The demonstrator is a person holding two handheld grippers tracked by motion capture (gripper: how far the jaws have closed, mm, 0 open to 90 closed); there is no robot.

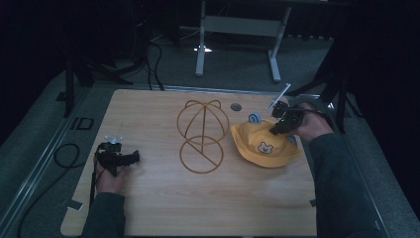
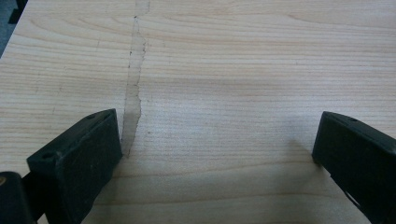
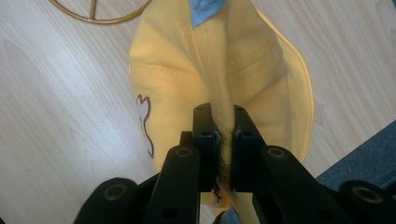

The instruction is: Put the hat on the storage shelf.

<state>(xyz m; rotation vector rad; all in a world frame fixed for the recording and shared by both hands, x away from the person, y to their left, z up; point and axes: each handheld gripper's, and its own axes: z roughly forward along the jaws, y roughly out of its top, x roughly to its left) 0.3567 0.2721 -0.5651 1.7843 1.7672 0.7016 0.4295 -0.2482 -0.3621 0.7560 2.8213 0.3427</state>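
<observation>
High view: my right gripper [image 1: 278, 128] sits at right of centre, over the crown of the yellow hat [image 1: 265, 145], which lies on the table [image 1: 163, 208] just right of the gold wire hat stand [image 1: 202, 135]. Hat and stand look close but apart. My left gripper [image 1: 132, 158] rests low at the left of the frame, well away from both.

Left gripper view: my jaws stand wide apart at lower left and lower right, holding nothing; bare wood grain between them, with a pale scuff line running down from the top.

Right gripper view: my jaws are closed on a pinched ridge of the hat's fabric [image 3: 219, 112] at frame centre. A blue tab shows at the top edge; a curve of the stand [image 3: 100, 14] at upper left.

Judgement: the grasp on the hat is made. Lifting it and setting it over the stand appear not yet done; the stand's dome is bare.
</observation>
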